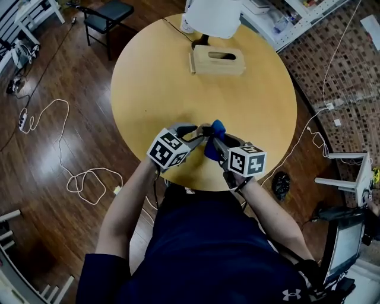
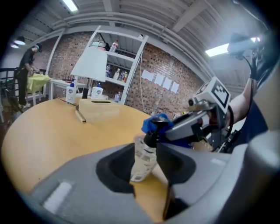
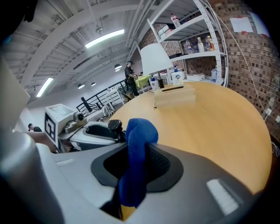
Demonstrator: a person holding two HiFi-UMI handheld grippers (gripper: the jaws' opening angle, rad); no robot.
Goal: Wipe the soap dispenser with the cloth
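We work at a round wooden table (image 1: 148,83), with both grippers brought together near its front edge, directly ahead of the body. We hold the left gripper (image 1: 200,132) clamped on the soap dispenser (image 2: 142,159), a clear bottle with a black pump head (image 2: 153,136). The left gripper view shows the bottle between the two jaws, slightly tilted, with the pads against its sides. We cannot tell whether its base rests on the table. We hold the right gripper (image 1: 217,141) clamped on the blue cloth (image 3: 136,162). The right gripper view shows the cloth pinched between the jaws, with a folded bunch rising above them and a tail hanging below. The bunched end of the cloth lies against the pump head at the top of the dispenser, on the side facing away from the left gripper's camera. The two grippers meet at an angle, their tips just beside each other over the bottle. At the far edge of the table stand a wooden tissue box (image 1: 218,60) and, just behind it, a lamp with a white shade (image 1: 214,16). A dark chair (image 1: 107,13) stands beyond the table, and a white cable (image 1: 83,178) lies looped on the wooden floor to the left.
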